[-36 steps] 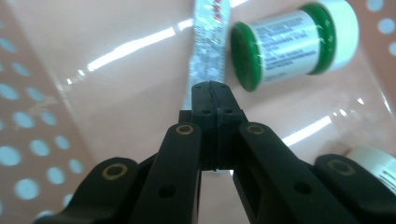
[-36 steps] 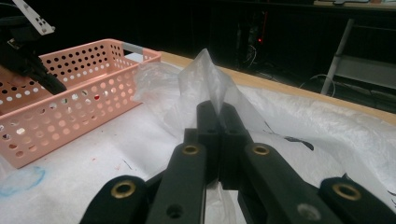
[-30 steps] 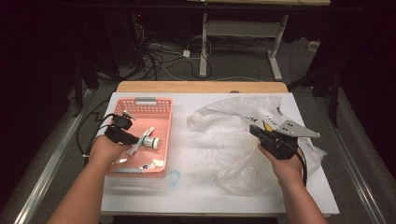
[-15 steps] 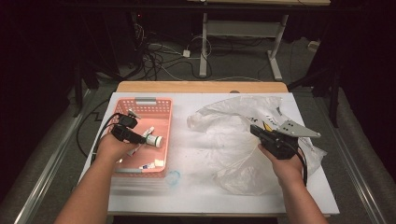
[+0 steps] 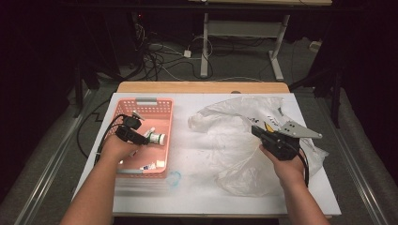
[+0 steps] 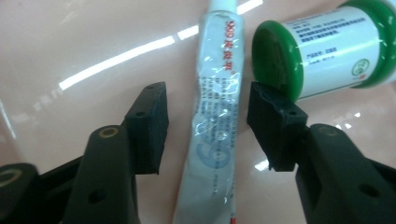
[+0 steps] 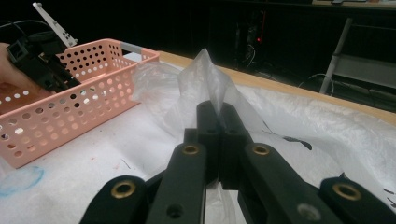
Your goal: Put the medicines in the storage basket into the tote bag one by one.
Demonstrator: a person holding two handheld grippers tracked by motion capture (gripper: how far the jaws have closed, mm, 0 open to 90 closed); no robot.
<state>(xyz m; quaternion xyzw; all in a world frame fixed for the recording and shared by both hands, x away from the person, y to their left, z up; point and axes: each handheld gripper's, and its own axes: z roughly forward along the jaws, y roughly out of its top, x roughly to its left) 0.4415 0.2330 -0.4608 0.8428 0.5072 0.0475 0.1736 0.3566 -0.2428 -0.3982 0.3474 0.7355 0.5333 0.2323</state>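
In the left gripper view a silver tube (image 6: 217, 116) with red print lies on the pink basket floor, beside a white bottle with green ends (image 6: 327, 51). My left gripper (image 6: 211, 126) straddles the tube with a gap on each side; its jaws have just been closing. From above, that left gripper (image 5: 143, 139) is down inside the pink basket (image 5: 146, 101), next to the bottle (image 5: 156, 138). My right gripper (image 7: 218, 116) is shut on a fold of the clear plastic bag (image 7: 205, 74), holding it up in a peak. The bag (image 5: 225, 136) sprawls over the table's right half around the right gripper (image 5: 256, 131).
Small white items (image 5: 152, 165) lie at the basket's near end. A bluish ring mark (image 5: 173, 179) is on the white table cover in front of the basket. The basket wall (image 7: 70, 107) stands left of the bag. Cables and desk legs fill the floor beyond the far edge.
My left hand has moved right and lower into the basket, down over the tube. The right hand and the bag have stayed put.
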